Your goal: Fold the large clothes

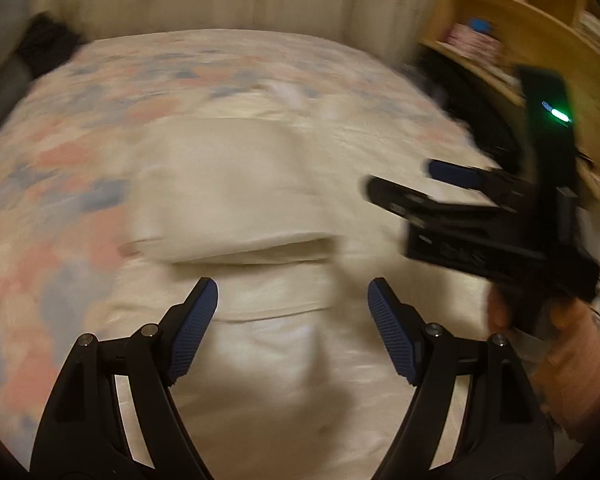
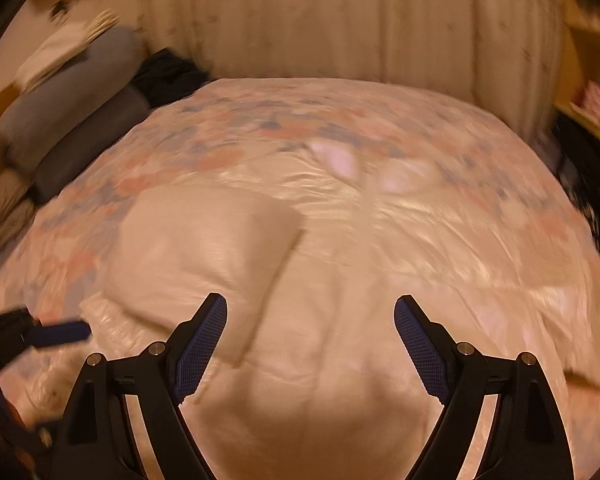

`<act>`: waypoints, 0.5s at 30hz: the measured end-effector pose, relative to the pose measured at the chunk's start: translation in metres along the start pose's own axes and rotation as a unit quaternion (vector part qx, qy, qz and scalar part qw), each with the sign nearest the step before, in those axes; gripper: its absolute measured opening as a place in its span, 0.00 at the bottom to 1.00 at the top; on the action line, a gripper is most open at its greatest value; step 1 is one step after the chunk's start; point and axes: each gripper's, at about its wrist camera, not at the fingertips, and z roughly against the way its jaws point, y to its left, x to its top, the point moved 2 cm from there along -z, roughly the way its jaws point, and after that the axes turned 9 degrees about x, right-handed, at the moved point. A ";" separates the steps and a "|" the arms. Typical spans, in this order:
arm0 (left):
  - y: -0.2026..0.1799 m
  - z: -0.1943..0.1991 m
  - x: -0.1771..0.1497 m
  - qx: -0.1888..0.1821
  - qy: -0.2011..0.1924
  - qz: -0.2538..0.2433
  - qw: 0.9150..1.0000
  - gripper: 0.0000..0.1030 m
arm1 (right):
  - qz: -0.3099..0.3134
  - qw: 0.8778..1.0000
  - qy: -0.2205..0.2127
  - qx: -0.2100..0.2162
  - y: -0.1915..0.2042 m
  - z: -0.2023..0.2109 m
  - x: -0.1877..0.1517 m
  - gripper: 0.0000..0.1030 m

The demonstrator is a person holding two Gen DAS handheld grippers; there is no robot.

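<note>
A large cream garment (image 1: 284, 216) lies spread on the bed, with one section folded over into a flat rectangle (image 1: 228, 184). It also shows in the right wrist view (image 2: 340, 264), the folded part (image 2: 204, 240) to the left. My left gripper (image 1: 293, 292) is open and empty above the cloth, just in front of the fold's near edge. My right gripper (image 2: 311, 308) is open and empty above the cloth. The right gripper also shows in the left wrist view (image 1: 412, 180), held in a hand at the right. Both views are blurred.
A floral bedspread (image 1: 60, 152) covers the bed. Grey pillows (image 2: 68, 120) and a dark bundle (image 2: 168, 72) lie at the far left. A curtain (image 2: 340, 20) hangs behind. A wooden shelf unit (image 1: 540, 32) stands at the right.
</note>
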 end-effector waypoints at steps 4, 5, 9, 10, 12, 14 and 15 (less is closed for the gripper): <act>0.043 0.004 -0.004 0.061 0.002 0.059 0.996 0.73 | 0.053 0.998 0.013 0.010 0.035 -0.014 -0.002 0.85; 0.058 0.006 -0.006 0.072 0.003 0.083 0.994 0.73 | 0.073 0.997 0.018 0.011 0.048 -0.017 -0.003 0.85; 0.093 0.004 -0.011 0.094 0.012 0.139 0.986 0.73 | 0.139 0.990 0.031 0.003 0.084 -0.037 -0.015 0.85; 0.098 0.003 -0.010 0.097 0.015 0.148 0.984 0.73 | 0.155 0.987 0.031 -0.002 0.091 -0.042 -0.019 0.85; 0.110 0.000 -0.011 0.098 0.022 0.169 0.980 0.73 | 0.207 0.977 0.035 -0.034 0.113 -0.054 -0.027 0.84; 0.113 -0.003 -0.012 0.092 0.025 0.187 0.978 0.73 | 0.240 0.968 0.034 -0.069 0.129 -0.067 -0.032 0.76; 0.114 -0.005 -0.010 0.090 0.026 0.190 0.977 0.73 | 0.253 0.963 0.036 -0.082 0.134 -0.072 -0.032 0.50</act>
